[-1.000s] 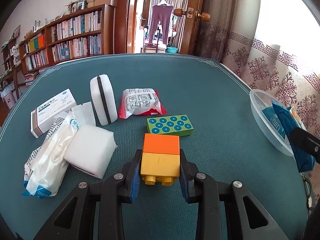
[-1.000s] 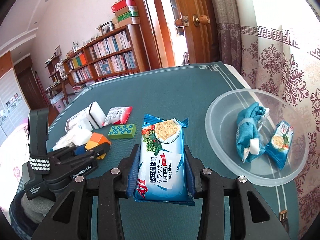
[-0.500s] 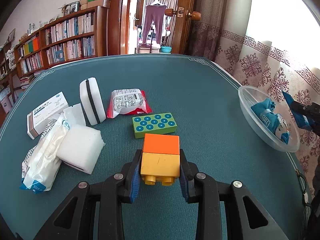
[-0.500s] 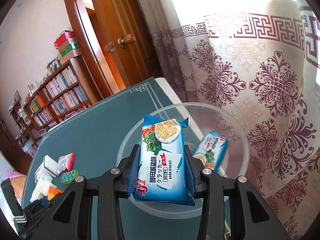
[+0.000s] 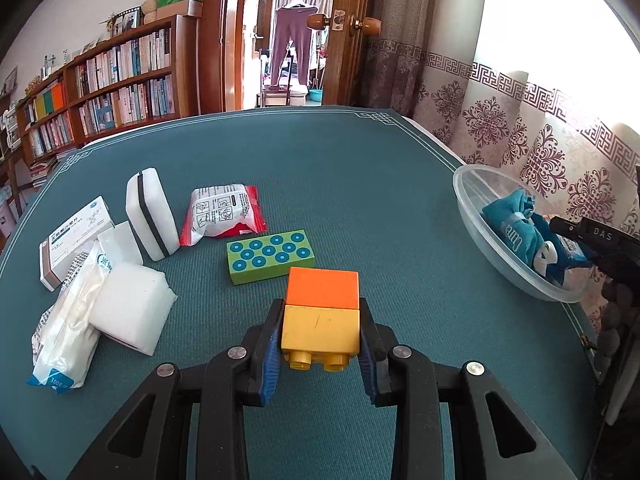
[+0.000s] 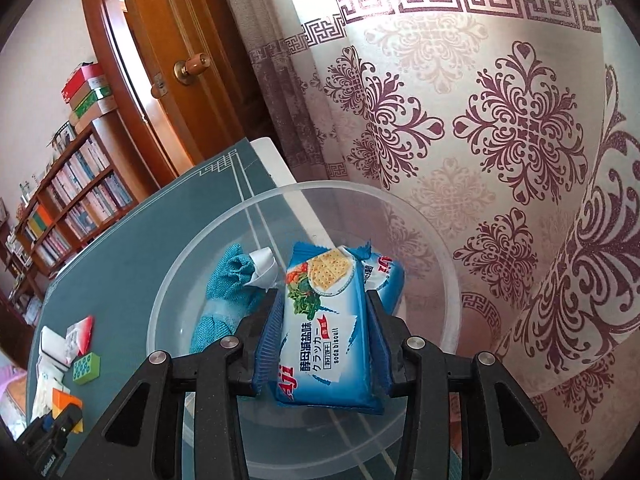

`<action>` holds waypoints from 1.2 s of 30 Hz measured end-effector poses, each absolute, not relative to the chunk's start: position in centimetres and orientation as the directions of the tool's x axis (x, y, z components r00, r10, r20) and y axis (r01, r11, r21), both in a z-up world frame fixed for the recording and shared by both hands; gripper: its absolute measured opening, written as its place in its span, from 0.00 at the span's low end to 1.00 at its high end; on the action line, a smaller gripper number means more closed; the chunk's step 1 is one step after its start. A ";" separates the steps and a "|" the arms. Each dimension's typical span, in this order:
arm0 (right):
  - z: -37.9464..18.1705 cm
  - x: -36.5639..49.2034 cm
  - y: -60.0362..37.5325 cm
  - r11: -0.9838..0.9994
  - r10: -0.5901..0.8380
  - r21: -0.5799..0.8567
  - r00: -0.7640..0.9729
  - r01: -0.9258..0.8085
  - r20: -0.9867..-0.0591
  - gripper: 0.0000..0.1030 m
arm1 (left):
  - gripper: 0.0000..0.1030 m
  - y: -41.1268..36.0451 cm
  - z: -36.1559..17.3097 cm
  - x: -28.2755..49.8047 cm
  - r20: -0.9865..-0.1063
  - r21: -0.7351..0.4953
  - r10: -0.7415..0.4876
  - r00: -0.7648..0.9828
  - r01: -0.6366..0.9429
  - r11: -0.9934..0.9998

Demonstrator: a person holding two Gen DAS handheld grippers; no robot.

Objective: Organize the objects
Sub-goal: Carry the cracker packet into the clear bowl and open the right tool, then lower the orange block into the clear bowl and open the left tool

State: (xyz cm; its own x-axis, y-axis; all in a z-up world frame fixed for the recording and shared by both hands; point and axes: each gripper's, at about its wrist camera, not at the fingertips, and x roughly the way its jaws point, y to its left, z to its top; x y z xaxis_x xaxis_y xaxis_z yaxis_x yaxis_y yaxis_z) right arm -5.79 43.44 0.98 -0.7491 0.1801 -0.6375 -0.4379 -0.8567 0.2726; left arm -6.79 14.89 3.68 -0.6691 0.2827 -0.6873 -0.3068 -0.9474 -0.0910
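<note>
My left gripper (image 5: 319,330) is shut on an orange-and-yellow toy block (image 5: 320,312), held low over the teal table (image 5: 320,168). My right gripper (image 6: 322,334) is shut on a blue soda biscuit packet (image 6: 320,332) and holds it inside the clear plastic bowl (image 6: 424,232). The bowl also holds a teal cloth bundle (image 6: 224,296) and a second blue biscuit packet (image 6: 386,278). The bowl (image 5: 476,216) sits at the table's right edge in the left wrist view, with the right gripper's black body (image 5: 600,240) over it.
A green dotted block (image 5: 270,256), a red-edged white packet (image 5: 222,214), a white sponge with a black stripe (image 5: 150,214), a white foam block (image 5: 130,306), a tissue pack (image 5: 66,340) and a white box (image 5: 74,236) lie on the table's left. A patterned curtain (image 6: 500,140) hangs right behind the bowl.
My right gripper has carried the biscuit packet from beside the bowl to over it and down into it. My left gripper has drawn back slightly with the block in it.
</note>
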 end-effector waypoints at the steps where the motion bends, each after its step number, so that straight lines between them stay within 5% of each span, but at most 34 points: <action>1: 1.1 -5.7 43.4 -0.857 0.178 0.276 -0.752 -0.435 -0.634 0.42 | 0.34 15.1 3.7 -6.8 -0.687 -0.090 0.285 -0.668 -0.311 -0.946; 32: 4.6 -3.6 43.5 -0.850 0.202 0.298 -0.790 -0.435 -0.579 0.42 | 0.34 29.1 6.3 -10.2 -0.661 -0.143 0.501 -0.558 -0.561 -0.815; 36: 4.3 -3.7 43.4 -0.851 0.201 0.293 -0.786 -0.436 -0.585 0.42 | 0.51 29.1 6.0 -10.4 -0.660 -0.169 0.517 -0.545 -0.564 -0.809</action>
State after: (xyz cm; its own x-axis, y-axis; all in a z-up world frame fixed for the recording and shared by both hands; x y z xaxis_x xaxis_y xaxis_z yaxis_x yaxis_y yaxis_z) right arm -3.74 43.38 4.33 -0.7856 0.2012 -0.5851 -0.4360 -0.8510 0.2927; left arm -10.45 29.12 6.00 -0.5446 0.5174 -0.6601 -0.5637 -0.8086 -0.1688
